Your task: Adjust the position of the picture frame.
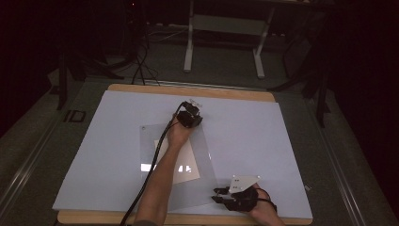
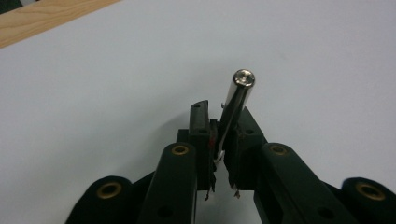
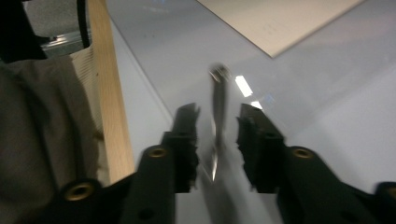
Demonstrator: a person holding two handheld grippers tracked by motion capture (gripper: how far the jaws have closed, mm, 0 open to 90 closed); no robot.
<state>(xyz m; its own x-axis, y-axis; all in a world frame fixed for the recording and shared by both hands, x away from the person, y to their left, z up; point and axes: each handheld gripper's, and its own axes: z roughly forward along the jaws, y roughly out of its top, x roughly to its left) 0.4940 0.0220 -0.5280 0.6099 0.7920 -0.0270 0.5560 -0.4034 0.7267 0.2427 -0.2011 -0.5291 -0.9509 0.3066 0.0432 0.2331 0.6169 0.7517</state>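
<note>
My left gripper (image 1: 190, 113) rests near the far middle of the white table cover, at the top corner of a clear plastic sheet (image 1: 204, 155). Its jaws are shut on a thin shiny metal rod (image 2: 239, 100) that sticks up past the fingertips, as the left gripper view (image 2: 222, 113) shows. My right gripper (image 1: 218, 194) lies at the near edge by the sheet's lower right corner, jaws pointing left. In the right gripper view (image 3: 218, 114) the jaws stand apart with a blurred metal rod (image 3: 218, 100) in the gap. Under the clear sheet lies a cream paper (image 1: 187, 165).
A white cover (image 1: 117, 141) spans the wooden table (image 1: 188, 89). The table's near wooden edge (image 3: 107, 93) and the person's clothing (image 3: 37, 140) are close to the right gripper. A white desk frame (image 1: 223, 28) stands on the floor beyond the table.
</note>
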